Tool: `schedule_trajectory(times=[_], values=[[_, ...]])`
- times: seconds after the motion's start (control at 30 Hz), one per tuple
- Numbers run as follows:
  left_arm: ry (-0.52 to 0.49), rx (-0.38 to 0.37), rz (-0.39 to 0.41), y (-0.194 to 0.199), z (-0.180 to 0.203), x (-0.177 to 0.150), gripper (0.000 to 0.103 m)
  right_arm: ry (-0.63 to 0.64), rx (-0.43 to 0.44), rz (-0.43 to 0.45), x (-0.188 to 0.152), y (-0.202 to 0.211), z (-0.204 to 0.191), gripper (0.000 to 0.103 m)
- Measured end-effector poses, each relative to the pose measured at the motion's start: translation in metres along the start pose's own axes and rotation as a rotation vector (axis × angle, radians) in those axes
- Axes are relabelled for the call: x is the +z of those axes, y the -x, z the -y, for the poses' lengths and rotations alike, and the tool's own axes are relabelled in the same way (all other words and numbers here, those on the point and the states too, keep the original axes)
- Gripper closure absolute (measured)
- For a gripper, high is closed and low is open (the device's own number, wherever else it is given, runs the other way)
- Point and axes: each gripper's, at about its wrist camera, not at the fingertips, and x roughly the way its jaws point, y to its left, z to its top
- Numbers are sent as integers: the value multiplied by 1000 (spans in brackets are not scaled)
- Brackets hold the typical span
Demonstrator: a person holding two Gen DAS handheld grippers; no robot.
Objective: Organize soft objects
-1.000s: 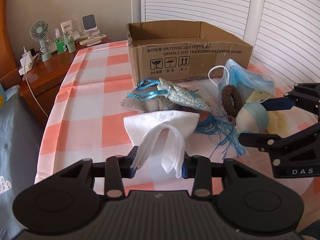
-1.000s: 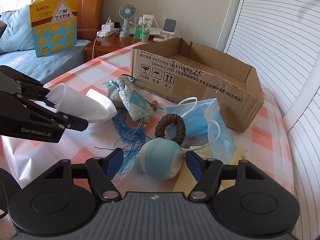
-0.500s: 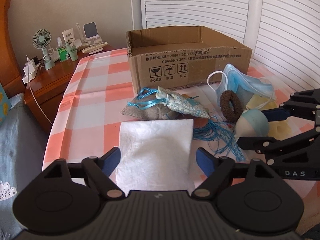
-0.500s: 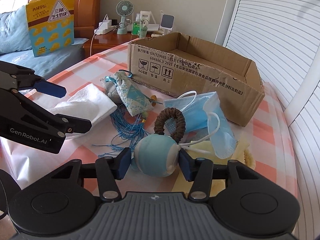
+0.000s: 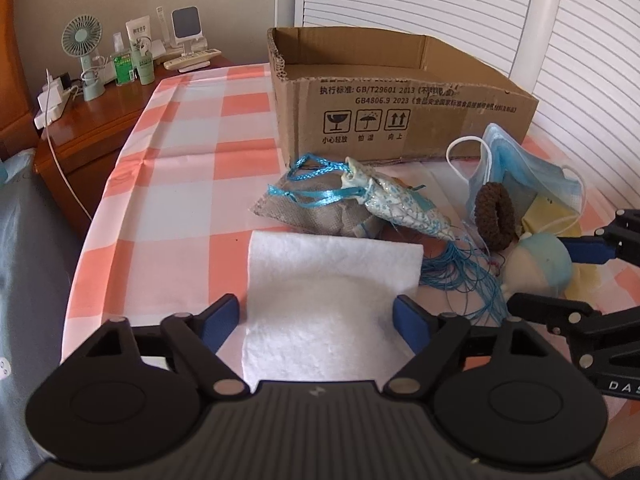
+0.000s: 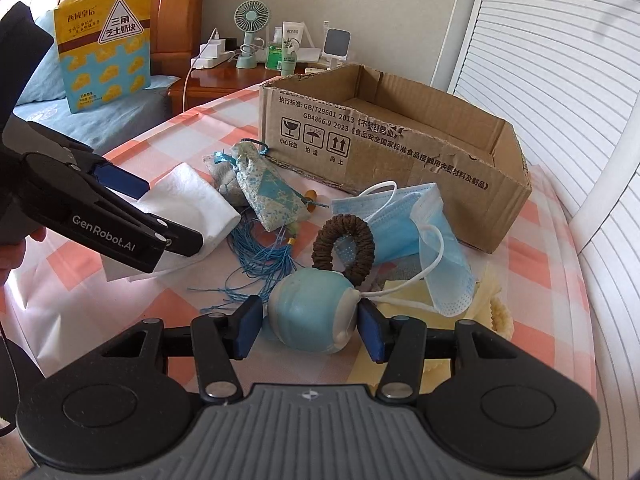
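A white folded cloth (image 5: 324, 304) lies flat on the checked tablecloth between the spread fingers of my left gripper (image 5: 316, 314), which is open; the cloth also shows in the right wrist view (image 6: 192, 204). My right gripper (image 6: 310, 326) is shut on a pale blue soft ball (image 6: 310, 314), which also shows in the left wrist view (image 5: 538, 266). Near it lie a brown hair scrunchie (image 6: 344, 246), a blue face mask (image 6: 416, 228), a patterned sachet (image 6: 272, 196) with blue tassel threads (image 6: 260, 256), and a grey pouch (image 5: 316, 210).
An open cardboard box (image 6: 400, 152) stands at the back of the table (image 5: 184, 184). A yellow cloth (image 6: 424, 332) lies under the mask. A wooden nightstand (image 5: 84, 120) with a fan and bottles is at the far left, and a bed with a yellow bag (image 6: 104, 44).
My left gripper opened and let go of the white cloth, which now lies flat. My right gripper closed in from open onto the blue ball.
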Motion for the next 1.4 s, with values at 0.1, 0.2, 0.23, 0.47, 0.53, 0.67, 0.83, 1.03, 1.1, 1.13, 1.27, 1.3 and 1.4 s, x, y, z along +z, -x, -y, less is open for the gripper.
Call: schedule_trajectory(times=[0.1,0.2,0.23,0.47,0.53,0.67,0.83,1.03,1.1,1.13,1.27,1.3,1.4], values=[[-15,-21,5,4,3,1,52,7,1,1,0,1,-1,47],[-27,-34,6,7,7,0,65,17,-4,3,-1,1,-3,48],[-32,-33,6,8,8,0,68,17,-4,4,-1,2,-3,48],[-59,-37,11,20,9,0,76,15,4,23,0,14,-3,49],[-64,-47,15,26,9,0,76,12,7,28,1,18,-3,49],[-88,-56,26,40,11,1,76,22,15,38,2,29,-5,49],[-132,-63,49,60,15,6,76,26,24,62,4,47,-4,49],[-165,-69,89,75,20,16,76,9,-2,108,9,71,7,49],[-169,-74,93,76,22,19,76,4,-9,117,10,77,12,49],[-171,-79,97,78,24,20,76,0,-7,118,10,80,14,49],[-178,-86,105,79,29,28,76,-13,-4,123,10,86,20,49],[-179,-89,109,78,30,32,76,-13,-7,125,10,88,22,49],[-185,-92,129,77,34,47,76,-11,-25,136,14,91,27,49]])
